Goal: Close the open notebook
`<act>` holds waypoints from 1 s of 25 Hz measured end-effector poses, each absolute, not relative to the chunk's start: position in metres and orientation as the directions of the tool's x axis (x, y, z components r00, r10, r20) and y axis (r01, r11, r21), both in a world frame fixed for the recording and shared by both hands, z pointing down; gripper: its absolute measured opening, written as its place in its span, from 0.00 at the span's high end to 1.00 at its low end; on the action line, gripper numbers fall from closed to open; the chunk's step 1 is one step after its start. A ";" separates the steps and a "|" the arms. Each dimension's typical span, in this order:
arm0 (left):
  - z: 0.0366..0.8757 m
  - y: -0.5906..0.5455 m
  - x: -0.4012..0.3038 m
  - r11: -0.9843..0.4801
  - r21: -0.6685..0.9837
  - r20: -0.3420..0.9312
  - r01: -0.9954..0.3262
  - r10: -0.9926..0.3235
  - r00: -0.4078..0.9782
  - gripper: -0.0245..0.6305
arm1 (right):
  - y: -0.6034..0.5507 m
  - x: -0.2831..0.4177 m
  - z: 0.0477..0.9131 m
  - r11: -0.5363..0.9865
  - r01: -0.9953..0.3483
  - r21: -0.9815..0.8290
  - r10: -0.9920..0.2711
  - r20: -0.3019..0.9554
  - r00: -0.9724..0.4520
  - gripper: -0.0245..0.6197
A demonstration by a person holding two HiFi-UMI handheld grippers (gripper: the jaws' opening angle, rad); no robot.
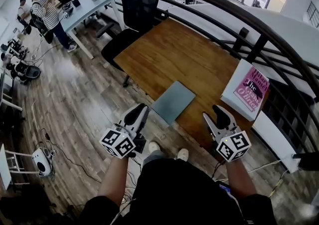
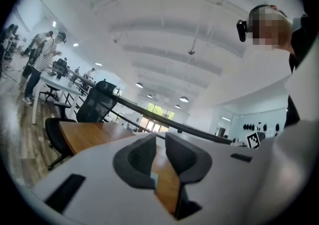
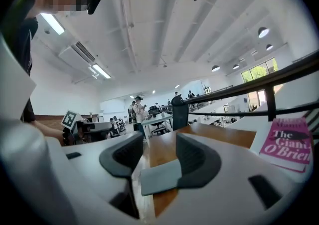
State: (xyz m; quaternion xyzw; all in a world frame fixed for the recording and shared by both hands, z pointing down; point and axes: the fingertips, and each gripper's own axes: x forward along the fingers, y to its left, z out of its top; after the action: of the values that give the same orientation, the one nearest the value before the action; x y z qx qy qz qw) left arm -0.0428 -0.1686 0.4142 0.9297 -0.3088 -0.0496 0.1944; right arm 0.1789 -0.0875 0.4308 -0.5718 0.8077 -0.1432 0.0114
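Observation:
The grey notebook (image 1: 173, 101) lies flat and closed on the wooden table (image 1: 179, 54), at its near edge and overhanging it a little. Both grippers are held up in front of the person's body, short of the table and apart from the notebook. My left gripper (image 1: 139, 108) has its jaws a narrow gap apart, with nothing between them (image 2: 160, 139). My right gripper (image 1: 219, 112) stands wider open and holds nothing. In the right gripper view the notebook (image 3: 159, 176) shows beyond the jaws (image 3: 159, 144), out of their reach.
A pink book (image 1: 251, 89) lies on a white box (image 1: 234, 92) at the table's right end. A black office chair (image 1: 137, 4) stands at the far side. A dark curved railing (image 1: 239, 14) runs behind. People stand by desks far left (image 1: 47, 14).

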 end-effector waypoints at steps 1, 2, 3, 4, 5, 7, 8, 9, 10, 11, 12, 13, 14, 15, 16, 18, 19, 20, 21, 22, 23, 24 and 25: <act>0.405 -0.171 -0.048 -0.730 0.389 0.008 -0.562 -0.608 0.794 0.87 | -0.087 0.178 0.423 0.305 -0.922 -0.239 -0.931 0.127 -0.341 0.65; 0.396 -0.172 -0.054 -0.726 0.389 -0.013 -0.566 -0.619 0.785 0.89 | -0.086 0.178 0.416 0.306 -0.923 -0.232 -0.935 0.112 -0.338 0.67; 0.387 -0.172 -0.059 -0.724 0.389 -0.031 -0.569 -0.628 0.778 0.89 | -0.084 0.176 0.410 0.307 -0.925 -0.225 -0.937 0.098 -0.335 0.68; 0.379 -0.172 -0.065 -0.723 0.383 -0.044 -0.575 -0.636 0.770 0.90 | -0.083 0.175 0.404 0.307 -0.927 -0.218 -0.940 0.084 -0.331 0.69; 0.371 -0.172 -0.070 -0.721 0.368 -0.050 -0.587 -0.646 0.762 0.91 | -0.082 0.174 0.398 0.304 -0.929 -0.211 -0.943 0.072 -0.325 0.70; 0.361 -0.174 -0.080 -0.716 0.314 -0.044 -0.623 -0.666 0.744 0.92 | -0.082 0.175 0.391 0.287 -0.936 -0.206 -0.951 0.057 -0.304 0.72; 0.358 -0.175 -0.084 -0.715 0.280 -0.036 -0.640 -0.674 0.738 0.92 | -0.084 0.175 0.389 0.277 -0.939 -0.206 -0.955 0.053 -0.293 0.74; 0.356 -0.177 -0.088 -0.716 0.248 -0.029 -0.653 -0.679 0.733 0.93 | -0.086 0.173 0.387 0.269 -0.940 -0.208 -0.958 0.047 -0.284 0.75; 0.354 -0.178 -0.094 -0.716 0.227 -0.025 -0.661 -0.682 0.731 0.93 | -0.088 0.169 0.385 0.264 -0.941 -0.211 -0.960 0.041 -0.278 0.78; 0.352 -0.178 -0.101 -0.716 0.219 -0.025 -0.663 -0.684 0.730 0.93 | -0.089 0.165 0.384 0.258 -0.942 -0.216 -0.962 0.036 -0.272 0.80; 0.351 -0.177 -0.109 -0.717 0.218 -0.027 -0.663 -0.683 0.730 0.93 | -0.089 0.160 0.383 0.250 -0.943 -0.220 -0.964 0.034 -0.263 0.82; 0.349 -0.177 -0.117 -0.718 0.221 -0.030 -0.660 -0.682 0.731 0.93 | -0.090 0.155 0.382 0.240 -0.944 -0.224 -0.967 0.033 -0.254 0.84; 0.348 -0.176 -0.123 -0.720 0.221 -0.035 -0.658 -0.680 0.733 0.93 | -0.091 0.150 0.381 0.233 -0.946 -0.227 -0.969 0.029 -0.245 0.86; 0.348 -0.175 -0.130 -0.723 0.217 -0.041 -0.656 -0.678 0.734 0.93 | -0.092 0.145 0.379 0.230 -0.946 -0.228 -0.970 0.020 -0.240 0.88; 0.347 -0.174 -0.135 -0.726 0.208 -0.049 -0.655 -0.677 0.734 0.93 | -0.094 0.140 0.376 0.231 -0.946 -0.228 -0.971 0.009 -0.239 0.89; 0.345 -0.173 -0.146 -0.729 0.195 -0.065 -0.656 -0.677 0.733 0.94 | -0.096 0.129 0.372 0.233 -0.947 -0.220 -0.971 -0.007 -0.237 0.93; 0.344 -0.173 -0.151 -0.729 0.199 -0.072 -0.655 -0.678 0.732 0.94 | -0.097 0.124 0.371 0.233 -0.949 -0.214 -0.972 -0.011 -0.236 0.94; 0.343 -0.174 -0.155 -0.728 0.209 -0.077 -0.653 -0.678 0.731 0.94 | -0.098 0.119 0.371 0.235 -0.950 -0.207 -0.971 -0.014 -0.237 0.97; 0.343 -0.174 -0.159 -0.727 0.221 -0.081 -0.650 -0.678 0.730 0.94 | -0.099 0.114 0.369 0.240 -0.950 -0.201 -0.970 -0.017 -0.241 0.97; 0.342 -0.175 -0.162 -0.726 0.231 -0.084 -0.648 -0.678 0.730 0.94 | -0.100 0.109 0.367 0.246 -0.949 -0.196 -0.969 -0.021 -0.247 0.97; 0.342 -0.175 -0.165 -0.725 0.238 -0.085 -0.646 -0.678 0.730 0.94 | -0.100 0.104 0.366 0.253 -0.948 -0.193 -0.967 -0.025 -0.253 0.97; 0.342 -0.175 -0.168 -0.724 0.243 -0.086 -0.646 -0.679 0.729 0.94 | -0.101 0.100 0.365 0.258 -0.947 -0.193 -0.966 -0.027 -0.258 0.97; 0.342 -0.175 -0.172 -0.723 0.245 -0.087 -0.645 -0.679 0.729 0.94 | -0.102 0.096 0.364 0.263 -0.945 -0.193 -0.965 -0.029 -0.262 0.97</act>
State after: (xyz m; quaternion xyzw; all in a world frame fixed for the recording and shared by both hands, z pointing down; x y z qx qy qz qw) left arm -0.1717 -0.1750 0.3424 0.9243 -0.3583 -0.0857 0.0995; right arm 0.0957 -0.1016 0.3637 -0.6033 0.7914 -0.0685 0.0704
